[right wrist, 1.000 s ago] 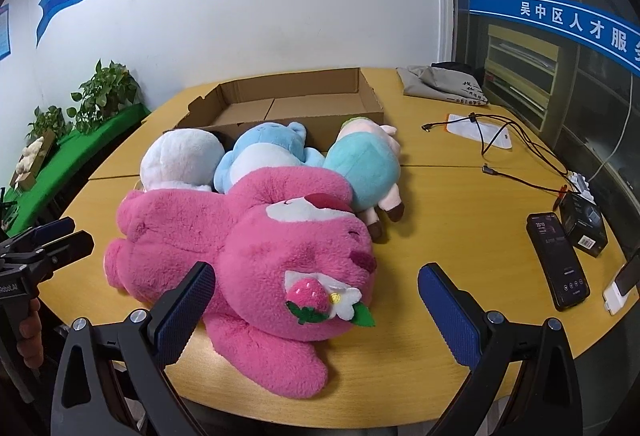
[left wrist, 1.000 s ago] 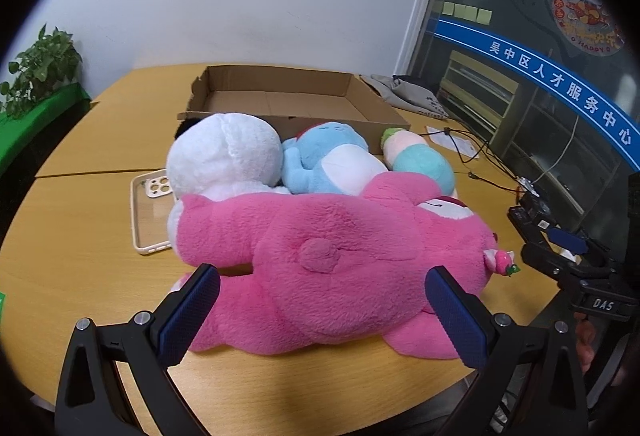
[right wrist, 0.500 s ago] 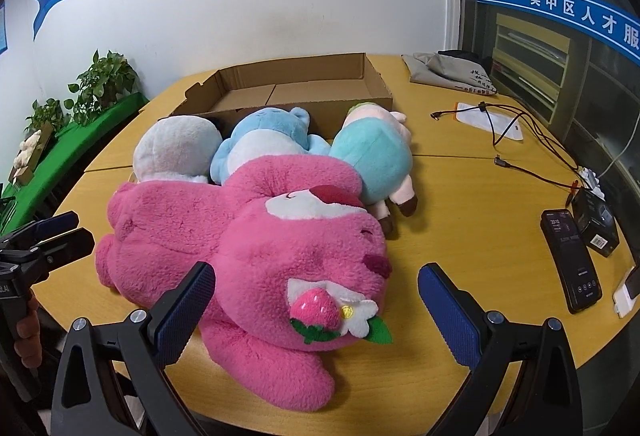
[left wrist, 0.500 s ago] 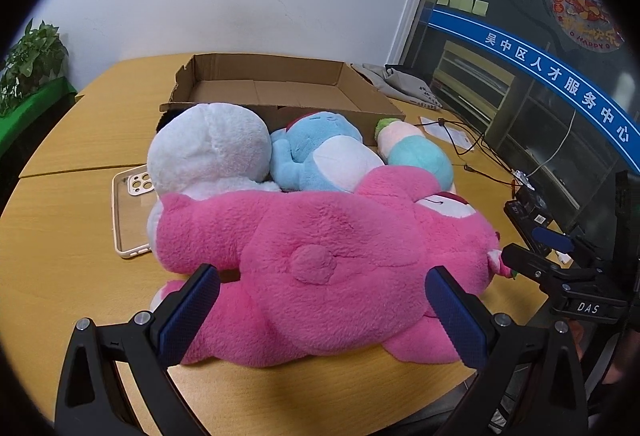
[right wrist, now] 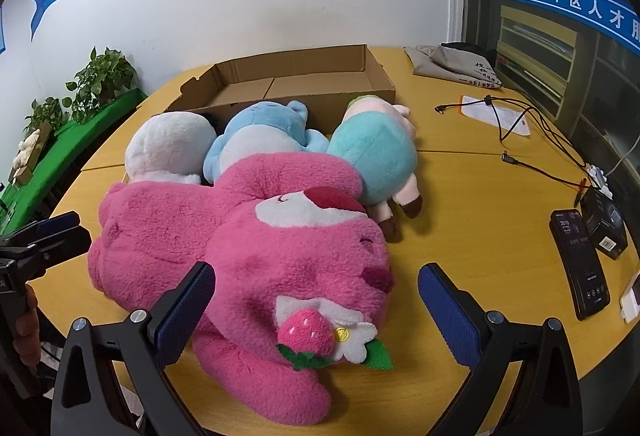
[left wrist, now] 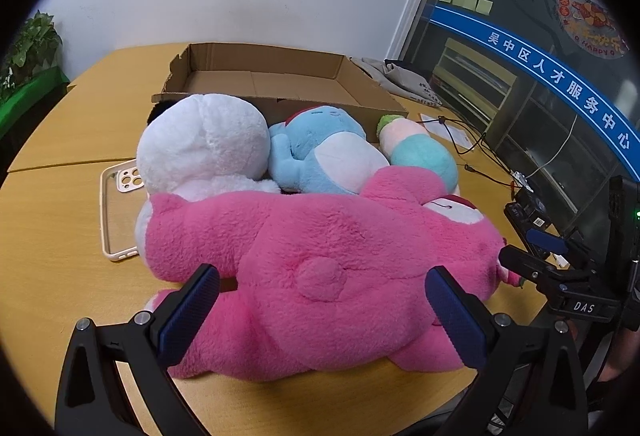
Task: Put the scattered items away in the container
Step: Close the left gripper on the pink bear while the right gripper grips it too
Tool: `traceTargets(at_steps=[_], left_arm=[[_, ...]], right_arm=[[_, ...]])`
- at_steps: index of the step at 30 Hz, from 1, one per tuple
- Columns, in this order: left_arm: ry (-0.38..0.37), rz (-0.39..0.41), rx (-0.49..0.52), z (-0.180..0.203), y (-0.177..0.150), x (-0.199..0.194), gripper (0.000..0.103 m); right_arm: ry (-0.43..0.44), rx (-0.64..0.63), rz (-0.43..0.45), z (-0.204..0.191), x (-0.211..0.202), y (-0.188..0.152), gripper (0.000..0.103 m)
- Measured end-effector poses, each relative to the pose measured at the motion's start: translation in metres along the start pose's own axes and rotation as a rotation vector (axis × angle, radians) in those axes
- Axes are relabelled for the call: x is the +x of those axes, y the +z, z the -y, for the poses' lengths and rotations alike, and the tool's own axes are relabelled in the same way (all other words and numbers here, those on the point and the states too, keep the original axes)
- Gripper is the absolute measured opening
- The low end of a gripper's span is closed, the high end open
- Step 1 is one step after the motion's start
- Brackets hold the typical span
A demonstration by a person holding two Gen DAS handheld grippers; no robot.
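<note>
Jaws wide on both grippers, holding nothing. Pink bear (left wrist: 320,260) lies crosswise along near surface edge: left gripper (left wrist: 320,312) behind rump, right gripper (right wrist: 316,310) at head.

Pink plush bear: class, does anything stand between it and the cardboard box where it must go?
Yes. The white plush, blue plush and teal plush lie in a row between the pink bear and the cardboard box.

Phone case (left wrist: 116,212) partly behind white plush (left wrist: 202,144); box label (right wrist: 606,232) unreadable.
</note>
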State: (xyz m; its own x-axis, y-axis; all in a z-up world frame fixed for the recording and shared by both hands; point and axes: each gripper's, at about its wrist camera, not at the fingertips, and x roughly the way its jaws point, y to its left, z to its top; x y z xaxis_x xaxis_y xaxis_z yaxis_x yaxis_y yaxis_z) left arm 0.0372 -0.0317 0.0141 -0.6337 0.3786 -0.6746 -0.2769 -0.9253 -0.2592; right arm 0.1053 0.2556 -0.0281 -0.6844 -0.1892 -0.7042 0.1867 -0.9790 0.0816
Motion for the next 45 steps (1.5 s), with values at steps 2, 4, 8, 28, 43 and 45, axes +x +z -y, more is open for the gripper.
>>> traceTargets(at_steps=[2, 4, 8, 28, 43, 45], left_arm=[[-0.012, -0.002, -0.010, -0.008, 0.003, 0.007, 0.102], [-0.020, -0.013, -0.025, -0.019, 0.005, 0.016, 0.102], [-0.019, -0.051, -0.040, -0.037, 0.004, 0.039, 0.102], [-0.142, -0.123, -0.037, -0.035, -0.017, 0.062, 0.067], [-0.127, 0.026, -0.015, -0.011, 0.013, -0.018, 0.037], [-0.123, 0.089, 0.015, -0.009, 0.044, -0.037, 0.037]], right_arm=[[0.003, 0.004, 0.012, 0.006, 0.001, 0.002, 0.103], [0.011, 0.017, 0.016, 0.015, 0.005, 0.005, 0.103], [0.035, 0.003, -0.060, 0.023, 0.036, 0.002, 0.103], [0.154, -0.029, -0.051, 0.018, 0.062, -0.023, 0.077], [0.245, -0.044, 0.121, 0.002, -0.013, 0.003, 0.052], [0.260, -0.038, 0.161, 0.002, -0.021, 0.023, 0.052]])
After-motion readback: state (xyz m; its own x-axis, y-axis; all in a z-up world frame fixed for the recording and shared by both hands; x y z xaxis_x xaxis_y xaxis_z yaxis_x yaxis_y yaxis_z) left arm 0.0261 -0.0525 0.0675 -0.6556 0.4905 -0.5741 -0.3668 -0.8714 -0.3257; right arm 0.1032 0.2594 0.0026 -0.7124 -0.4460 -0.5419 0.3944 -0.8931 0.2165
